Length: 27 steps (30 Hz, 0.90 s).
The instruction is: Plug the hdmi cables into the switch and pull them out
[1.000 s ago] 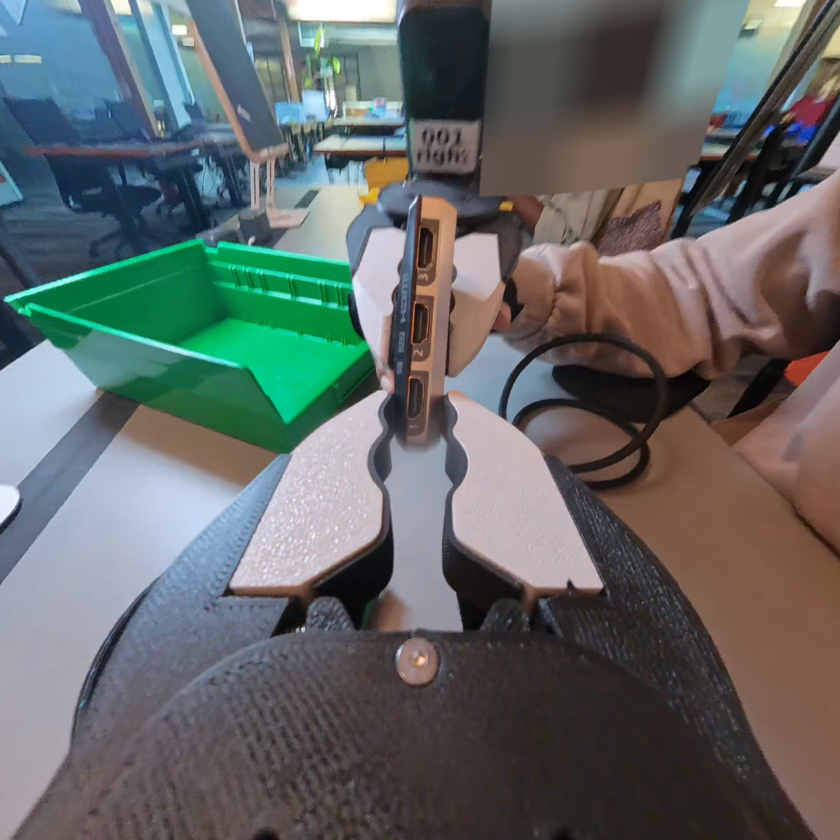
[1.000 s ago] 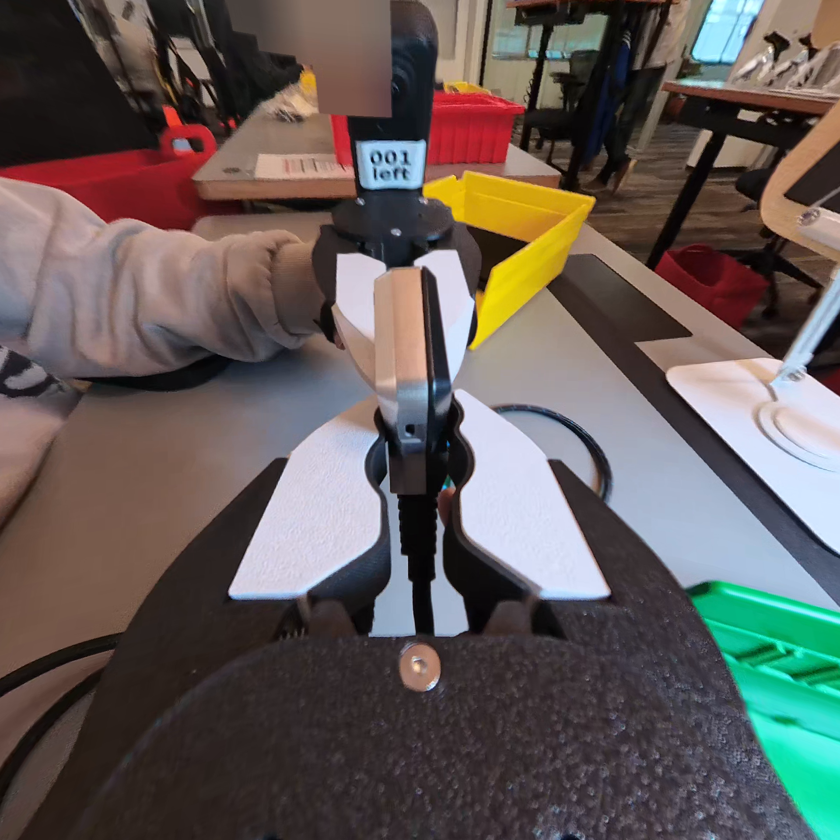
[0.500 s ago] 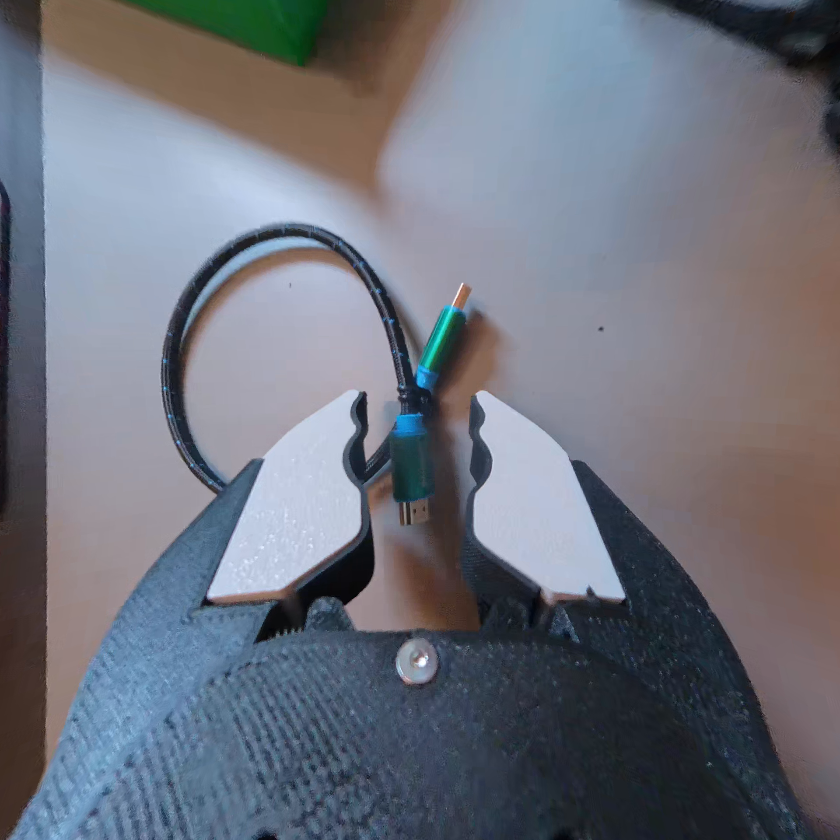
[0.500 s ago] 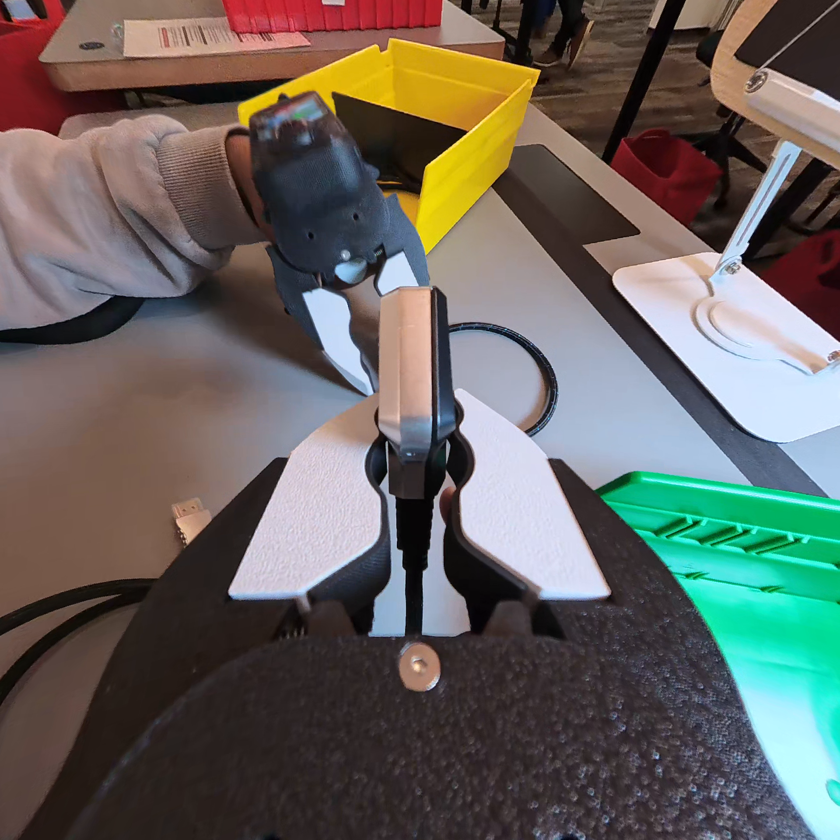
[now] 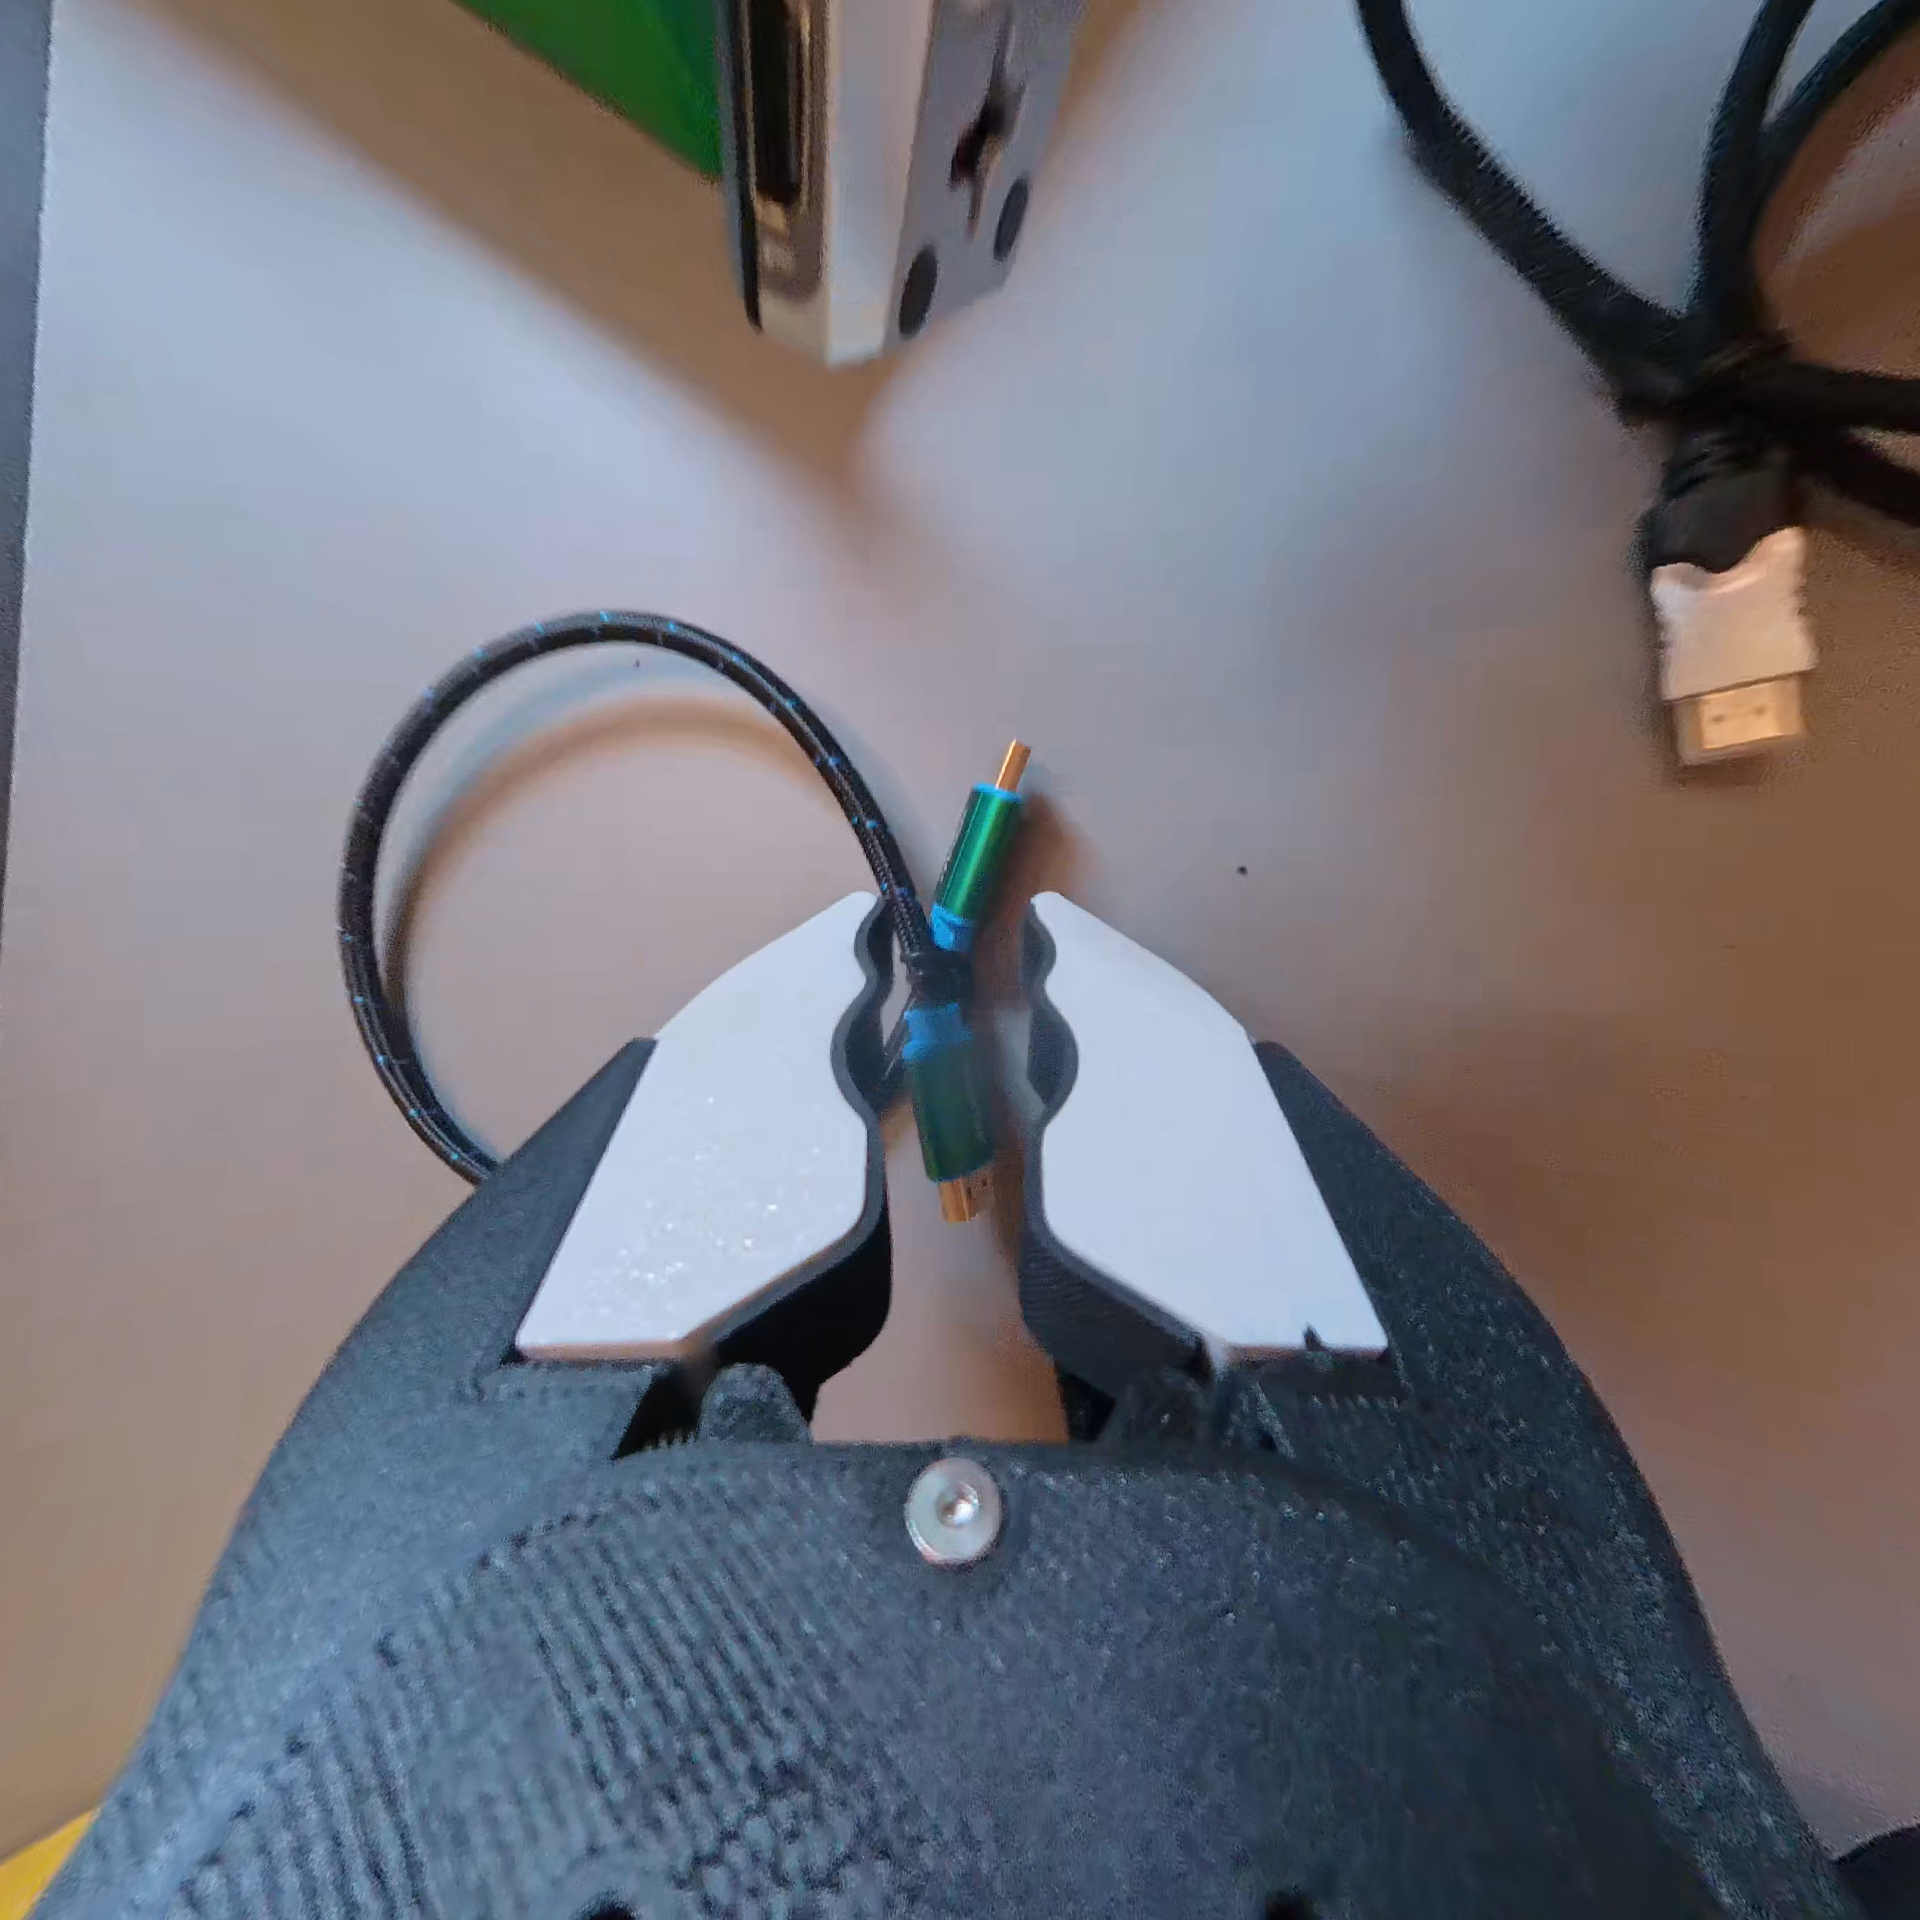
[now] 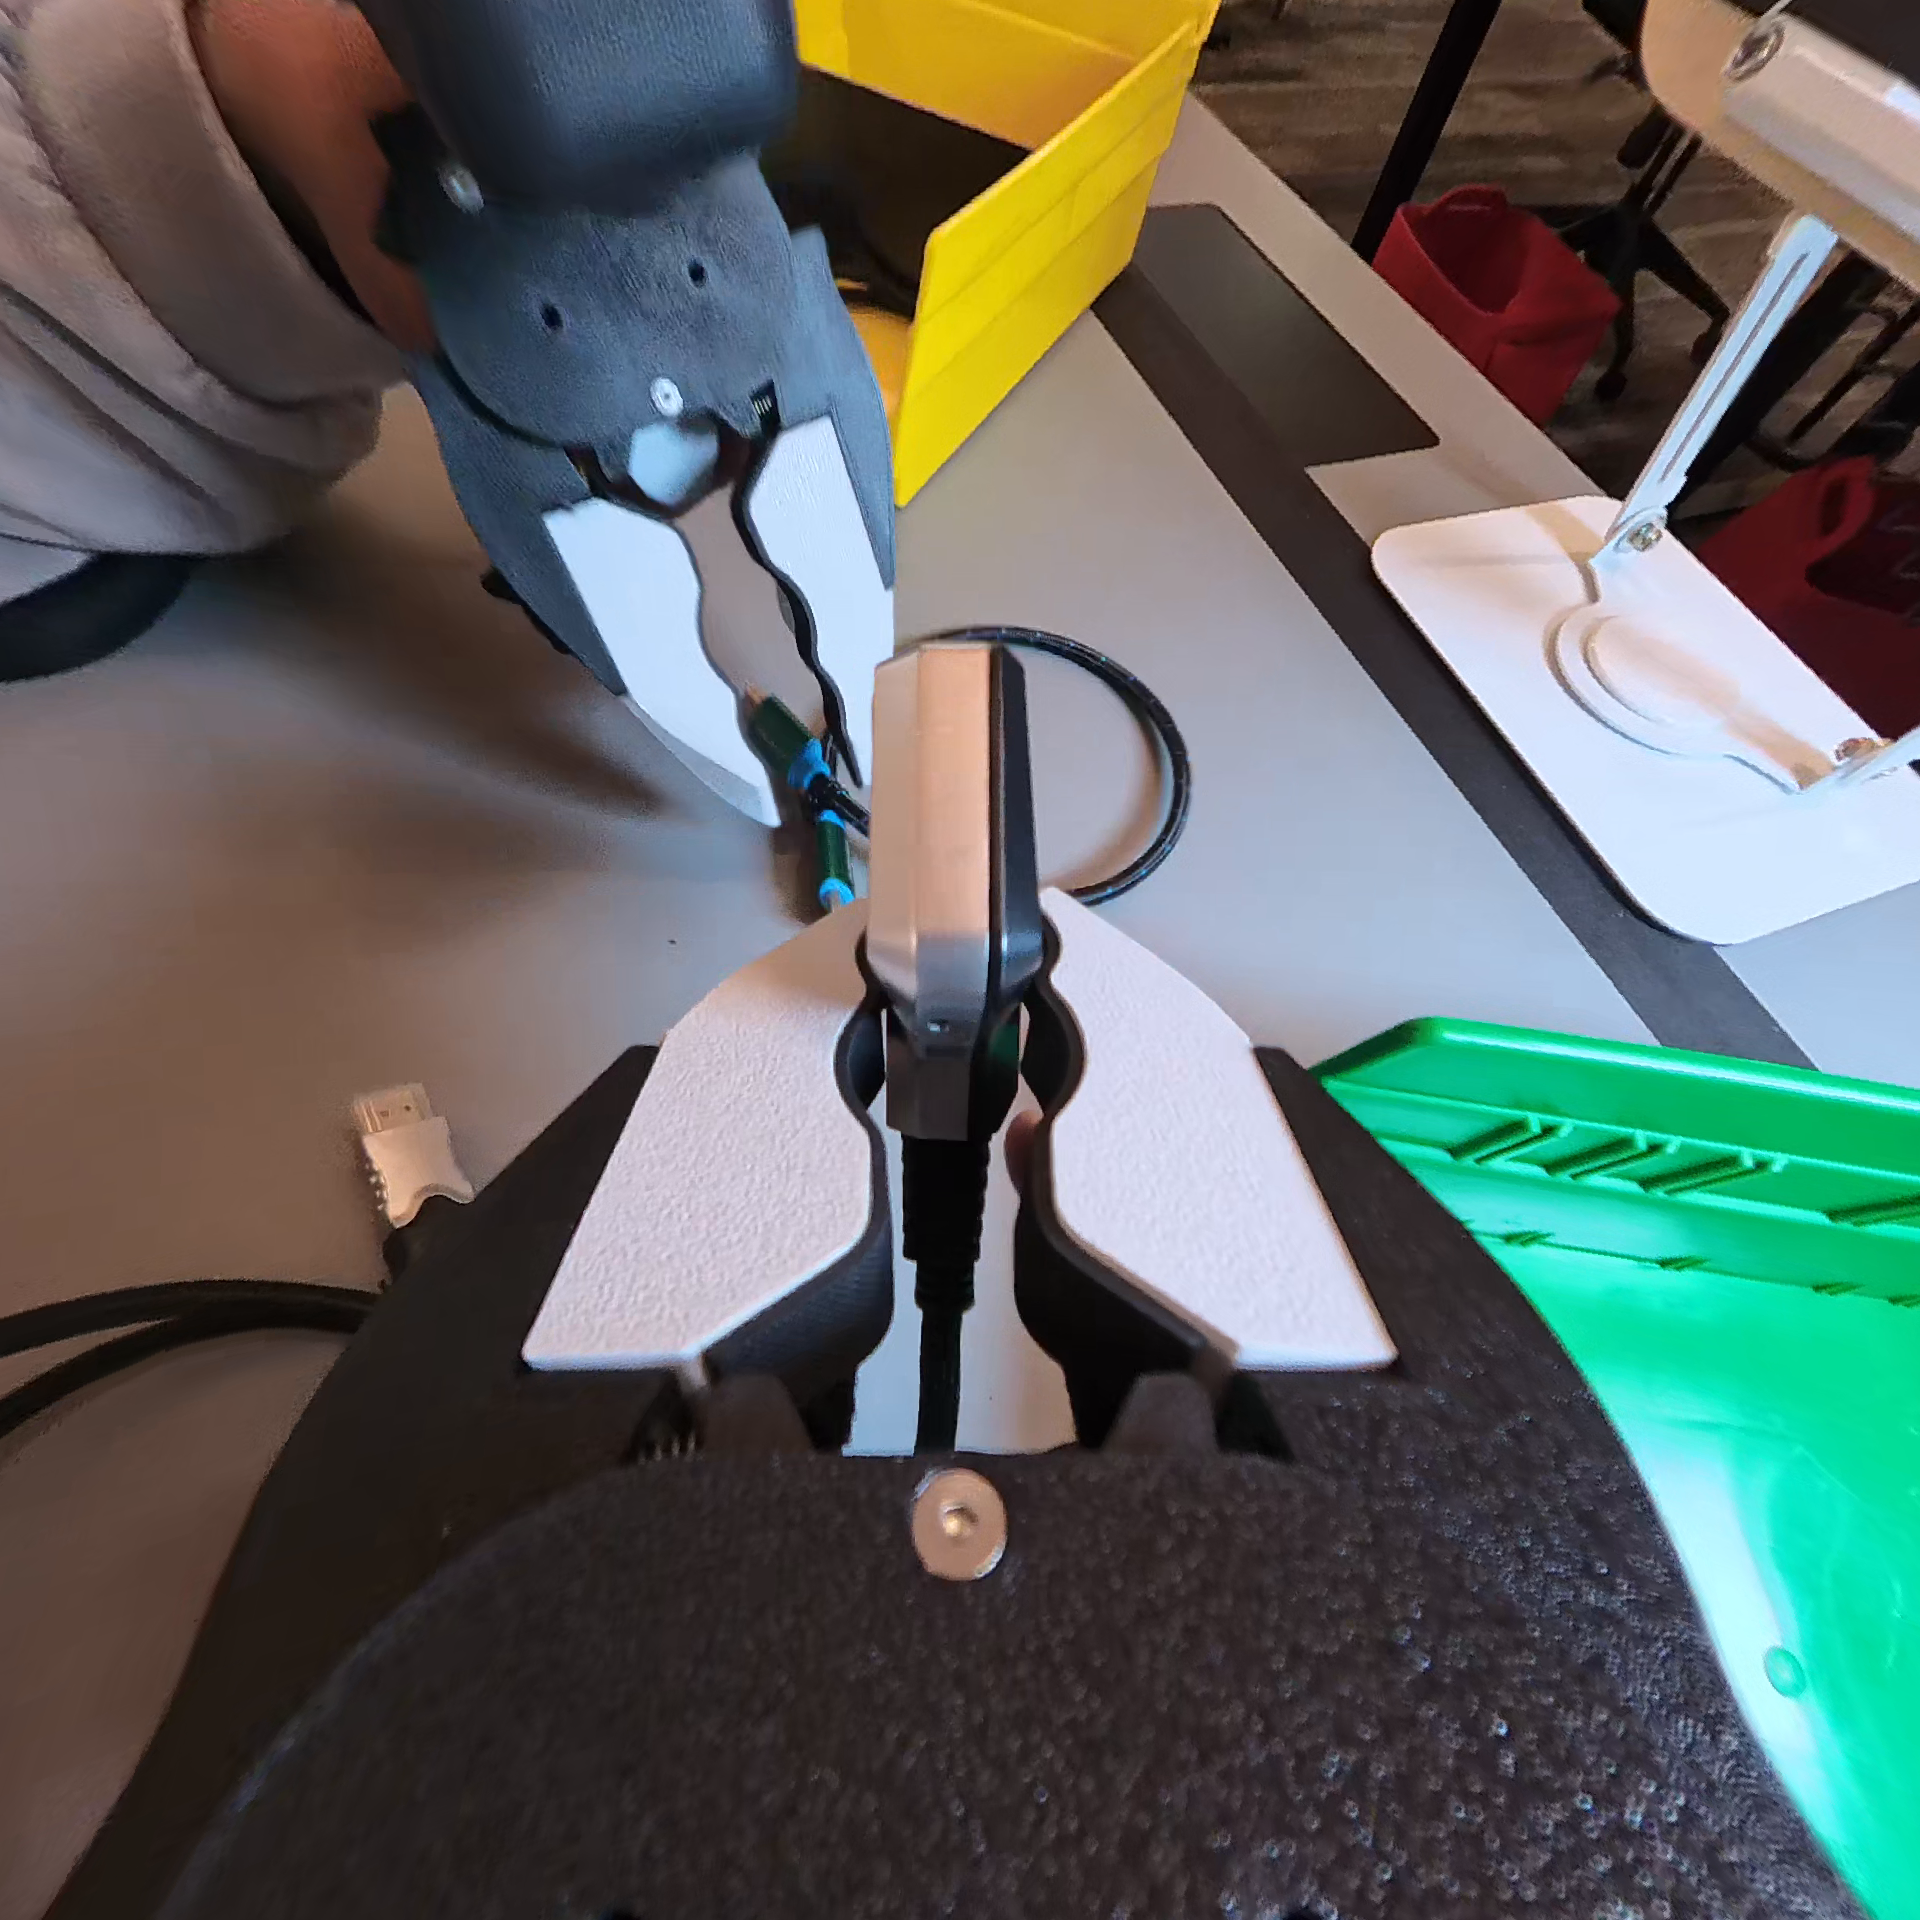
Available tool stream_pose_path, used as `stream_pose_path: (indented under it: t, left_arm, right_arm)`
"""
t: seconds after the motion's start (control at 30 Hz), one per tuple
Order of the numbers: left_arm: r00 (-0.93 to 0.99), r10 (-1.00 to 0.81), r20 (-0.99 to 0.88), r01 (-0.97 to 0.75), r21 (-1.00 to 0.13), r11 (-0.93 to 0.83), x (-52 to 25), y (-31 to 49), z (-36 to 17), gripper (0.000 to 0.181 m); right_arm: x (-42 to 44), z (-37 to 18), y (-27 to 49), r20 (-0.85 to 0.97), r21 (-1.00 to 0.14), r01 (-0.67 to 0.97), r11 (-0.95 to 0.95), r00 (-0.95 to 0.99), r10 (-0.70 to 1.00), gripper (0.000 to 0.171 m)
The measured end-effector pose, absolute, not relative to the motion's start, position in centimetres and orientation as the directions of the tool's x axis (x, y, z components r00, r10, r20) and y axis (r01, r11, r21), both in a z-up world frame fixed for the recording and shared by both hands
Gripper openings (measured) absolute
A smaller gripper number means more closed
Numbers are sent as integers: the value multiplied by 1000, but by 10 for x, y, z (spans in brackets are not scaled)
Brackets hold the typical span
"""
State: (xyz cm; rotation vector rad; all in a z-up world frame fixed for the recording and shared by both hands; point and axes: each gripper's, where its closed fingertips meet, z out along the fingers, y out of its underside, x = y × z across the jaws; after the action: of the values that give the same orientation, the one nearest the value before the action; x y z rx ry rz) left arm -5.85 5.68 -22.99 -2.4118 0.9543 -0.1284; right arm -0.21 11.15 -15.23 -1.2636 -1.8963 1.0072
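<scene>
Left claw (image 5: 954, 1023) released, jaws straddling the near green HDMI plug (image 5: 948, 1107) of the short braided cable (image 5: 416, 883) lying on the counter (image 5: 1455, 1039), not yet pinching. Right claw (image 6: 954, 1023) clenched on the silver HDMI switch (image 6: 945, 821), held edge-up above the counter so, I judge, its ports face the incoming plug. A white-tipped HDMI cable (image 5: 1730, 665) lies spare at far right.
</scene>
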Motion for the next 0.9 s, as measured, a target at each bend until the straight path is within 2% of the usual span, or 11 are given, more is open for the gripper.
stream_pose_path:
  t: [0.07, 0.3, 0.37, 0.43, 0.5, 0.73, 0.9]
  left_arm:
    - [740, -663, -113, -606, -540, -584, -58, 58, -225, 30]
    - [753, -653, -74, -603, -473, -642, -67, 57, -256, 46]
    - [763, -642, -75, -583, -508, -634, -65, 65, -255, 36]
    - [754, -645, -128, -613, -491, -619, -71, 67, -256, 21]
    - [761, -630, -155, -614, -484, -624, -76, 69, -254, 20]
    - [814, -551, -187, -543, -584, -604, -83, 77, -215, 19]
    - [808, -556, -194, -553, -576, -602, -70, 76, -209, 19]
  right_arm:
    - [-2, -156, 113, 101, -848, 465, 254, -330, 939, 22]
    - [-2, -158, 113, 96, -844, 472, 254, -333, 938, 22]
    - [-2, -159, 114, 95, -844, 473, 253, -332, 938, 22]
    - [-2, -160, 113, 90, -844, 474, 251, -337, 937, 23]
    - [-1, -163, 113, 94, -835, 484, 261, -343, 935, 22]
    - [-4, -172, 109, 192, -797, 483, 363, -367, 910, 22]
    - [-8, -178, 103, 311, -739, 474, 478, -388, 867, 22]
